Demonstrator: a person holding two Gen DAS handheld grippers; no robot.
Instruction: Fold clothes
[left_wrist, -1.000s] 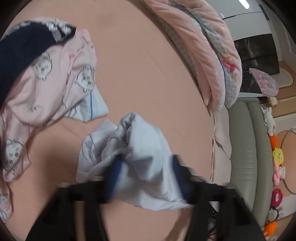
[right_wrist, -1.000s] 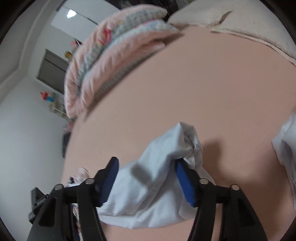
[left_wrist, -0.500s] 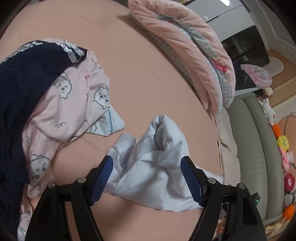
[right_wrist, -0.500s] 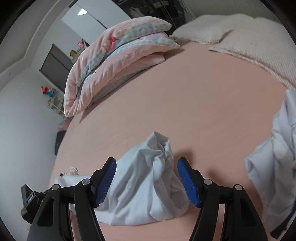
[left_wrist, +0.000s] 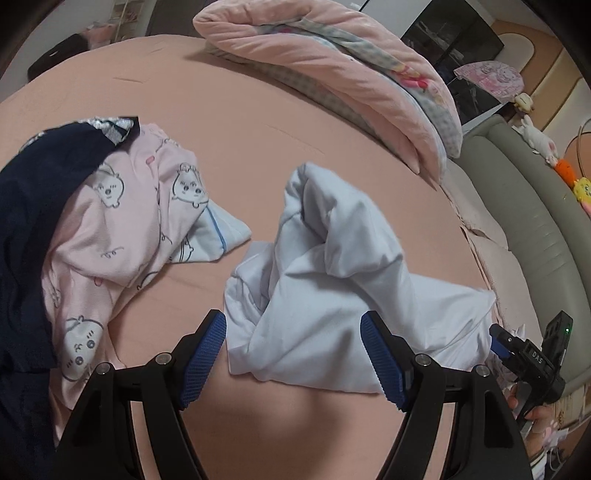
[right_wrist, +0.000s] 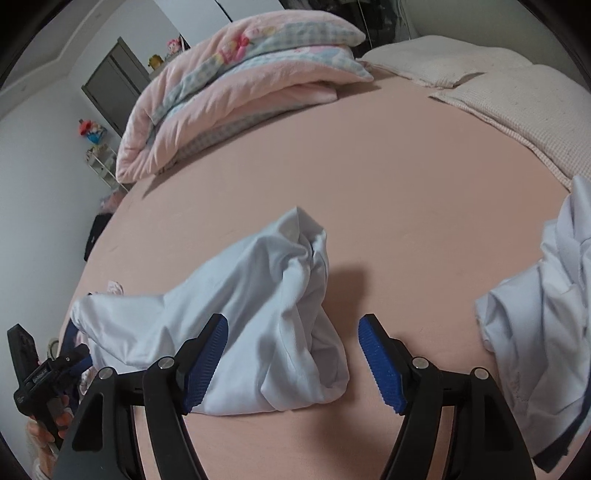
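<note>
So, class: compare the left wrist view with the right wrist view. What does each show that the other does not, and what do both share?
Only the left wrist view shows the pink cartoon-print garment with a navy garment lying over it, and the grey sofa.

Only the right wrist view shows the cream knit blanket and another pale garment at the right edge.

Both show the crumpled light blue garment on the pink sheet, the folded pink quilt, and open blue-padded jaws.

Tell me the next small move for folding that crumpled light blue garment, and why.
Probably lower the left gripper onto the near edge of the light blue garment and pinch it. Both grippers are open, the right gripper having just been opening, and the garment lies bunched and unheld on the pink sheet.
</note>
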